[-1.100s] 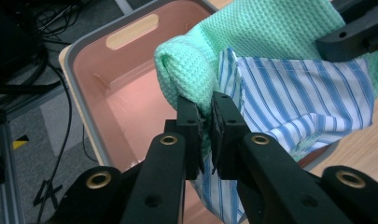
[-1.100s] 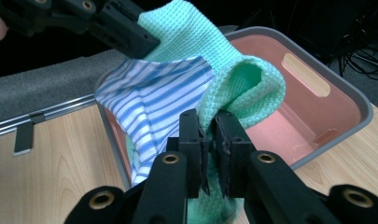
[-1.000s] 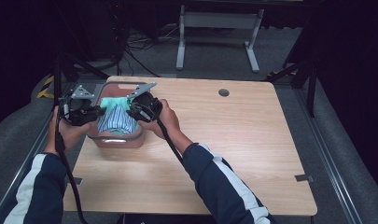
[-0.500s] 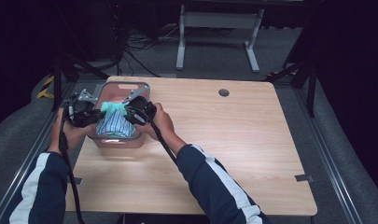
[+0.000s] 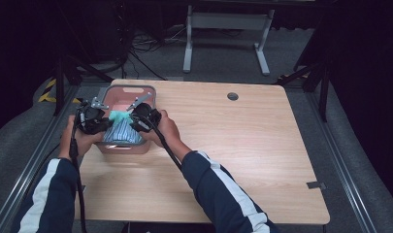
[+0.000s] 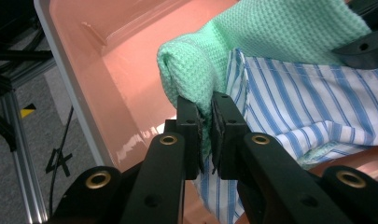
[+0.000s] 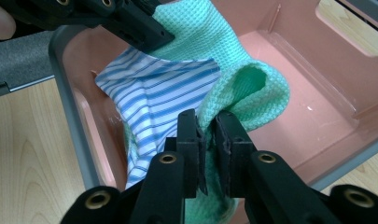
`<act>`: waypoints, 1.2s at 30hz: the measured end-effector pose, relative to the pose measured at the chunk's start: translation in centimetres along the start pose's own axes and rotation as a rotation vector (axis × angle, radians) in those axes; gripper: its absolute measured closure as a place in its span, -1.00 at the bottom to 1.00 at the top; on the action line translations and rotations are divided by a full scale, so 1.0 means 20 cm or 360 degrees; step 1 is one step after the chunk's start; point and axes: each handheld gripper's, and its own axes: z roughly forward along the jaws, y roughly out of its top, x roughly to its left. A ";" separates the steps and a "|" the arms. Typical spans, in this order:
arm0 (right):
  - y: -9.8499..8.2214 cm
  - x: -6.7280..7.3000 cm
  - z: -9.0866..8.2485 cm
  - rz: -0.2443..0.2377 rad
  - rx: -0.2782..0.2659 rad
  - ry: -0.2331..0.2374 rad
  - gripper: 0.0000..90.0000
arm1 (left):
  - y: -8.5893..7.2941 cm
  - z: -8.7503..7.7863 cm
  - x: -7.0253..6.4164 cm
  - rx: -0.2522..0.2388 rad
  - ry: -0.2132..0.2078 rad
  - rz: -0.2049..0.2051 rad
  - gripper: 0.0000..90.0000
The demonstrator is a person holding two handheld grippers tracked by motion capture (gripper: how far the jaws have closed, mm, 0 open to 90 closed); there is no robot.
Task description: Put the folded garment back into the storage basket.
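Green waffle cloth [image 6: 270, 42] and blue-striped cloth [image 6: 312, 102], bunched inside pink bin [image 6: 130, 60].

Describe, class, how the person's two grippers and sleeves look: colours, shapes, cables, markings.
Both the left gripper and right gripper are black with paired flat jaws and brass-coloured rivets. Each carries a grey three-cornered plate and trails a black cable. The sleeves are dark navy with a white stripe.

Nothing readable is showing anywhere I'm looking: no words, labels, brand marks or numbers on any surface, near or far, in any of the three views.
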 end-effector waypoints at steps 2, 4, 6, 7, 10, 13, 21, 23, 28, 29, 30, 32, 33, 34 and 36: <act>0.00 0.00 0.01 -0.0001 0.0011 0.0005 0.78 | 0.00 0.01 0.00 0.0005 0.0015 0.0007 0.84; -0.01 -0.01 0.01 -0.0013 0.0024 -0.0003 0.76 | -0.01 0.01 0.00 0.0019 0.0001 -0.0002 0.82; -0.01 -0.01 0.01 -0.0009 0.0026 -0.0002 0.75 | -0.02 0.01 0.00 0.0020 0.0005 -0.0002 0.82; -0.01 -0.01 0.01 -0.0006 0.0029 0.0003 0.74 | -0.02 0.02 0.00 0.0024 0.0001 -0.0004 0.81; -0.01 -0.01 0.01 -0.0007 0.0043 -0.0007 0.70 | -0.02 0.02 0.00 0.0032 0.0017 -0.0006 0.76; -0.02 -0.01 0.02 -0.0015 0.0050 -0.0018 0.64 | -0.02 0.02 -0.01 0.0024 0.0021 -0.0011 0.65; -0.04 -0.02 0.00 -0.0008 0.0046 -0.0032 0.60 | -0.02 0.00 -0.03 -0.0031 0.0034 -0.0015 0.45; -0.04 -0.02 -0.02 -0.0007 0.0044 -0.0039 0.57 | -0.02 0.00 -0.04 -0.0031 0.0032 -0.0004 0.44; -0.04 -0.02 -0.04 -0.0019 0.0053 -0.0070 0.52 | -0.01 -0.01 -0.07 -0.0047 0.0036 -0.0005 0.35; -0.05 -0.03 -0.05 -0.0021 0.0054 -0.0073 0.51 | -0.01 -0.02 -0.07 -0.0055 0.0040 -0.0003 0.33; -0.05 -0.03 -0.06 -0.0025 0.0050 -0.0073 0.50 | -0.01 -0.02 -0.08 -0.0073 0.0044 0.0007 0.32; -0.05 -0.03 -0.06 -0.0030 0.0046 -0.0079 0.50 | -0.01 -0.02 -0.09 -0.0073 0.0038 -0.0005 0.29; -0.06 -0.04 -0.08 -0.0027 0.0039 -0.0080 0.47 | -0.01 -0.03 -0.10 -0.0085 0.0031 0.0003 0.27; -0.06 -0.04 -0.08 -0.0027 0.0039 -0.0080 0.47 | -0.01 -0.03 -0.10 -0.0085 0.0031 0.0003 0.25; -0.07 -0.04 -0.12 -0.0051 0.0022 -0.0069 0.42 | -0.01 -0.06 -0.13 -0.0151 0.0022 0.0003 0.21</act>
